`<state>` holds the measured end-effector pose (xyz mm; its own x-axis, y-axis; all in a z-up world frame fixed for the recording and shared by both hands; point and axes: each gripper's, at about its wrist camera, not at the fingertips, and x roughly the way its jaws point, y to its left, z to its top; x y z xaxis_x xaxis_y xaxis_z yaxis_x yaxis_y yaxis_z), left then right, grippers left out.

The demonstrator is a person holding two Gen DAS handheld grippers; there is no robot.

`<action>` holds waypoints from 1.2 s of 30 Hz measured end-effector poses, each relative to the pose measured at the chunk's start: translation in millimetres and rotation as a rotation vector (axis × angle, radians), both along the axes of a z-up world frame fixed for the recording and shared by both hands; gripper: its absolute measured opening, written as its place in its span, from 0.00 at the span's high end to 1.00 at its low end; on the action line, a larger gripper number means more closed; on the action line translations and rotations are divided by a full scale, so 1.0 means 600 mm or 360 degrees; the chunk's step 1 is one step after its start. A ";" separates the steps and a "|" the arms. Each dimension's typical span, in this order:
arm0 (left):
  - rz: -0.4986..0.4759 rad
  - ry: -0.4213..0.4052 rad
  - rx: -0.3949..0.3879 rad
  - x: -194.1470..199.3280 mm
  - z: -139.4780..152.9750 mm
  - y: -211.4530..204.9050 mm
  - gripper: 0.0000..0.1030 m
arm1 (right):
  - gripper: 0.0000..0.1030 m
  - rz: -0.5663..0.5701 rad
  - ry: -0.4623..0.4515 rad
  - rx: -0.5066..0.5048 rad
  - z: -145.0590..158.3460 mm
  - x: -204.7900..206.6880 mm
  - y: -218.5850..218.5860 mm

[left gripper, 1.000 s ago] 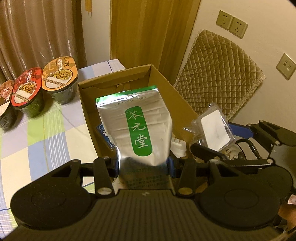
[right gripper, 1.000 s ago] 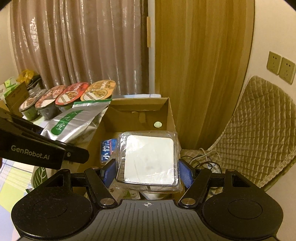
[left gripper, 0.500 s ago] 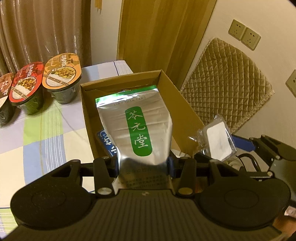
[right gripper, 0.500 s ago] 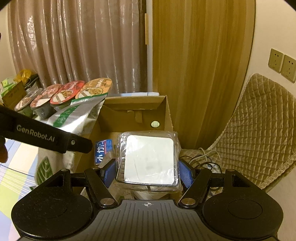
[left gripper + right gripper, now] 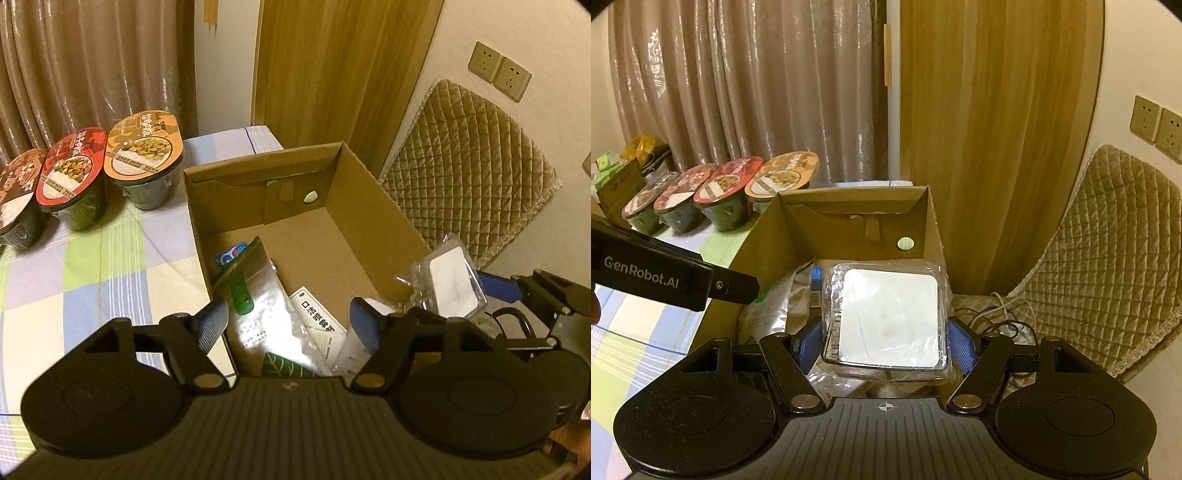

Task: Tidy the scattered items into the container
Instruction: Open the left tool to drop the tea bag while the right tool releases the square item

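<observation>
The left gripper (image 5: 290, 317) has just been opening; its jaws now stand apart with nothing pressed between them, and the silver pouch with the green label (image 5: 255, 299), clamped upright a second ago, now lies slumped inside the cardboard box (image 5: 373, 221) against its near left wall. That item is judged delivered. Beside it in the box lie a white printed packet (image 5: 317, 321), a blue packet (image 5: 231, 253) and a dark leaf-patterned pack (image 5: 282, 365), making four items counted inside, though others may be hidden beneath. The right gripper (image 5: 884, 345) remains clenched on one clear-wrapped white square pack (image 5: 886, 317), held over the box's near right corner and not yet released; that is judged the next item to go in. Farther off on the checked tablecloth (image 5: 92, 280), four lidded food bowls (image 5: 720, 192) stand in a row beside the box. Beyond, a quilted chair back (image 5: 1115, 266) and two wall sockets (image 5: 1156, 127).
</observation>
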<state>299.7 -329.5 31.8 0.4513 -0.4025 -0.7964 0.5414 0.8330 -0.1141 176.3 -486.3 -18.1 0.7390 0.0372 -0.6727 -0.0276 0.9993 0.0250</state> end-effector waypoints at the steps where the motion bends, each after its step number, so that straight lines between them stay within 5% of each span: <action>1: 0.0000 0.0001 0.0003 -0.001 0.000 0.001 0.34 | 0.30 0.0002 -0.0001 0.0000 0.001 0.000 0.001; 31: 0.0048 -0.0038 0.0032 0.000 0.005 0.058 0.34 | 0.29 0.0034 -0.0103 0.0008 0.009 0.041 0.028; 32: 0.0052 -0.0037 0.0031 0.001 0.004 0.060 0.34 | 0.22 0.0030 -0.0112 0.0017 0.009 0.045 0.027; 33: 0.0054 -0.0036 0.0029 0.001 0.003 0.063 0.34 | 0.00 0.0015 -0.0128 0.0023 0.009 0.047 0.025; 36: 0.0059 -0.0035 0.0032 0.003 0.001 0.068 0.34 | 0.00 -0.0010 -0.0210 0.0036 0.017 0.043 0.018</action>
<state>301.2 -288.5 32.2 0.4830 -0.3691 -0.7940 0.5122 0.8546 -0.0857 202.3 -475.3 -7.9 0.8212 0.0465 -0.5688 -0.0258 0.9987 0.0444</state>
